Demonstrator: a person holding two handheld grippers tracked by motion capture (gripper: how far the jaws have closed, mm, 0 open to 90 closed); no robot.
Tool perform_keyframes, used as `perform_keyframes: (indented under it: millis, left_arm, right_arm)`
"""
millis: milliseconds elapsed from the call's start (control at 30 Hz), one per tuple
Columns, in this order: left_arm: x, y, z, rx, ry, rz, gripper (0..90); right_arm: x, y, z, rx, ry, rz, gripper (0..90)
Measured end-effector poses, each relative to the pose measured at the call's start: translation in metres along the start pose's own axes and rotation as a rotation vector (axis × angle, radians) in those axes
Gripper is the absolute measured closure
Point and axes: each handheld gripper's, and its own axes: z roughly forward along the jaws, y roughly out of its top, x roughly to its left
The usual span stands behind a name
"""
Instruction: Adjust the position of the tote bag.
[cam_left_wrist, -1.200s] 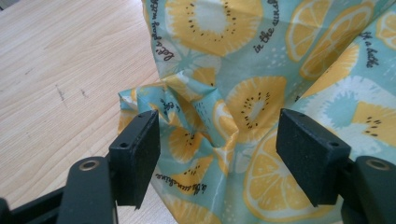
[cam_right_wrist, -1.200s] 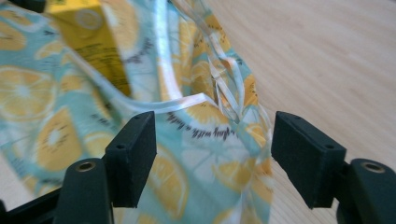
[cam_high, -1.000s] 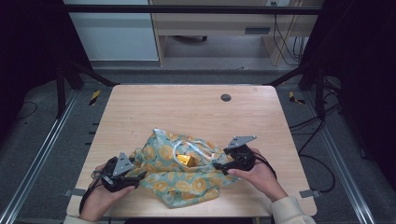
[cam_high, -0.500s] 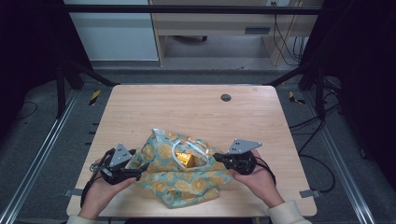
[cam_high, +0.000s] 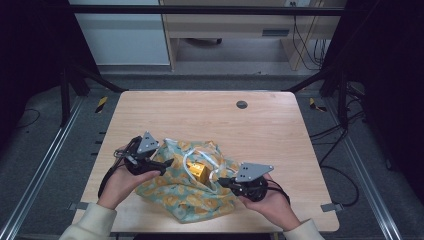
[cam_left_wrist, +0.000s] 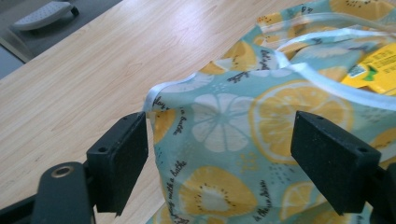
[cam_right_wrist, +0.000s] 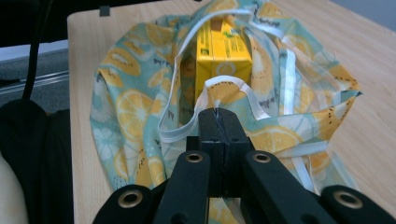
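Observation:
A teal cloth bag printed with lemon slices lies at the near middle of the wooden table, its mouth open. A yellow carton stands inside it. My left gripper is at the bag's left edge. In the left gripper view its jaws have just been opening and stand wide apart, with the bag's white-trimmed edge loose between them. My right gripper is at the bag's right side. In the right gripper view it is shut on the bag's white-trimmed rim, with the carton just beyond.
A round grommet hole sits near the table's far edge. The person's hands and sleeves come in over the near edge. Metal floor rails run along both sides of the table, and a cabinet stands behind it.
The left gripper rose and moved farther from the near edge along the bag's left side. The right gripper shut on the rim and pulled back toward the person, which opened the bag's mouth wider.

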Motion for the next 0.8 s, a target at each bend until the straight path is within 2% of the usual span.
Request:
perform_keyframes:
  millis: [100,167,267,367,467,533,567,633,667,700,733,800]
  left_arm:
    - [0.002,-0.003,0.007,0.013,-0.051,-0.014,14.3]
    - [0.004,-0.006,0.013,0.035,-0.093,-0.004,10.8]
    - [0.006,-0.01,0.019,0.052,-0.121,0.001,9.7]
    - [0.007,-0.012,0.024,0.046,-0.148,-0.016,10.7]
    - [0.006,-0.011,0.026,0.039,-0.183,-0.014,16.2]
    - [0.005,-0.011,0.026,0.034,-0.206,-0.005,26.8]
    - [0.004,-0.011,0.027,0.038,-0.215,-0.006,28.6]
    - [0.002,-0.01,0.028,0.042,-0.235,0.013,38.6]
    - [0.001,-0.01,0.028,0.039,-0.245,0.01,42.0]
    - [-0.001,-0.01,0.029,0.04,-0.248,0.013,45.3]
    - [-0.001,-0.01,0.029,0.042,-0.245,0.021,52.9]
    - [-0.004,-0.01,0.029,0.049,-0.237,0.035,60.0]
  right_arm:
    - [-0.002,-0.004,0.001,0.011,-0.001,0.016,90.0]
    - [-0.005,-0.007,0.002,0.021,-0.004,0.026,90.0]
    - [-0.007,-0.009,0.004,0.027,-0.008,0.032,90.0]
    - [-0.008,-0.01,0.005,0.03,-0.01,0.037,89.9]
    - [-0.01,-0.011,0.006,0.034,-0.015,0.045,89.8]
    - [-0.012,-0.012,0.007,0.035,-0.018,0.05,89.8]
    - [-0.012,-0.012,0.007,0.035,-0.017,0.051,89.9]
    - [-0.013,-0.013,0.007,0.033,-0.018,0.055,89.9]
    - [-0.013,-0.013,0.007,0.032,-0.019,0.056,89.9]
    - [-0.014,-0.013,0.007,0.033,-0.021,0.056,89.9]
    - [-0.014,-0.013,0.007,0.032,-0.022,0.057,89.9]
    - [-0.014,-0.013,0.007,0.031,-0.024,0.057,89.9]
